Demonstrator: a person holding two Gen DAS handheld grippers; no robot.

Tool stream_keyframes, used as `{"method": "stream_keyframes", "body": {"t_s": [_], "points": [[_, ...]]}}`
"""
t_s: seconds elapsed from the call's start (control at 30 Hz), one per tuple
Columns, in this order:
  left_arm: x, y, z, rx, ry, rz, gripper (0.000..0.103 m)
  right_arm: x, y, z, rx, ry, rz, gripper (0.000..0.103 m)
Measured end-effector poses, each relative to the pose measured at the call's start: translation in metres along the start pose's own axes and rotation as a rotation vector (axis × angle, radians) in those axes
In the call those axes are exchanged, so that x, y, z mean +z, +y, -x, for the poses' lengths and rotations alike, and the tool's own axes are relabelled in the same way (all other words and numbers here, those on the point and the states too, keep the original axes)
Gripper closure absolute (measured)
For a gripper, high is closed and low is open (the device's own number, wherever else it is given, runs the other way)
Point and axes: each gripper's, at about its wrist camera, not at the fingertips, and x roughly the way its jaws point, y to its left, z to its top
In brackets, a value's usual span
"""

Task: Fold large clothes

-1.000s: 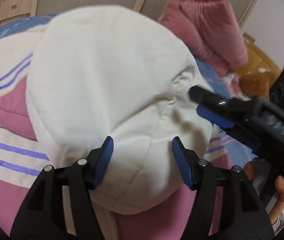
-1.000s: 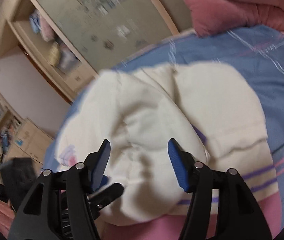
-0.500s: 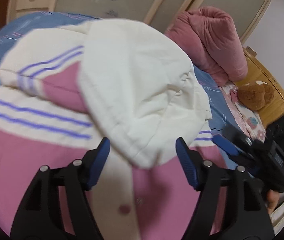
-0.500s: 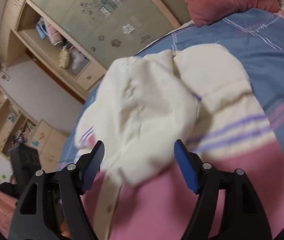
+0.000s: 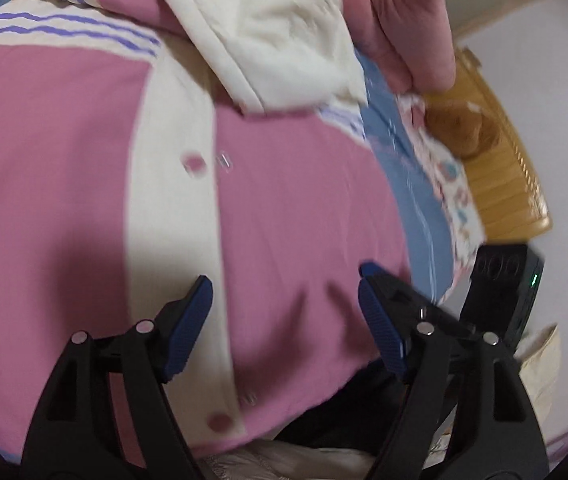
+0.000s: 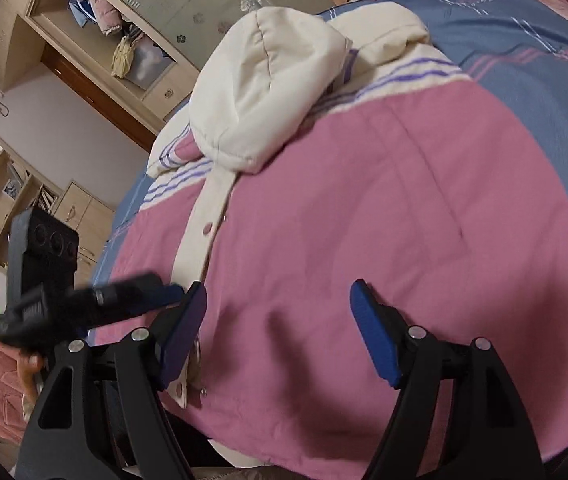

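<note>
A pink padded jacket [image 5: 304, 208] with a cream button placket [image 5: 171, 200], purple-striped cream shoulders and a cream hood [image 5: 284, 28] lies front-up on the bed. It fills the right wrist view [image 6: 384, 220] too, with its hood [image 6: 267, 92] folded down onto the chest. My left gripper [image 5: 284, 324] is open and empty, hovering over the jacket near its hem. My right gripper [image 6: 275, 332] is open and empty over the hem on the other side of the placket. Each gripper shows in the other's view: the right one [image 5: 500, 292], the left one [image 6: 83, 304].
The jacket lies on a blue striped bedsheet [image 6: 524, 52]. A pink quilt [image 5: 400, 12] and a brown plush toy [image 5: 460, 124] sit near the wooden headboard [image 5: 508, 168]. A wardrobe with shelves [image 6: 123, 40] stands beyond the bed.
Both grippers have pulled back from the cream hood toward the jacket's hem. The hood now lies folded on the chest, and the pink front fills both views.
</note>
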Motion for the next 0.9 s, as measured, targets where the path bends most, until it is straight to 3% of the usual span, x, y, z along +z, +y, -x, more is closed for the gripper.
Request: {"method": "stream_keyframes", "body": {"t_s": [0.2,0.33,0.47,0.6,0.77,0.9], "points": [[-0.034,-0.023,-0.014,0.101,0.039,-0.099,0.025,-0.020,-0.014,0.025,0.020,-0.034,-0.084,0.029],[-0.042,-0.030,-0.018,0.146,0.041,-0.130,0.023,-0.028,-0.015,0.043,-0.070,-0.055,-0.060,0.029],[-0.043,-0.027,-0.027,0.149,0.067,-0.115,0.021,-0.036,-0.026,0.053,-0.086,-0.039,-0.096,0.029],[-0.047,-0.016,-0.021,0.069,0.084,-0.053,0.016,-0.048,-0.038,0.066,-0.079,-0.019,-0.130,0.029],[-0.046,0.007,-0.021,-0.128,0.132,0.103,0.014,-0.058,-0.039,0.073,-0.103,-0.021,-0.121,0.029],[-0.049,0.012,-0.026,-0.153,0.150,0.140,0.014,-0.060,-0.041,0.066,-0.069,-0.009,-0.145,0.029]]}}
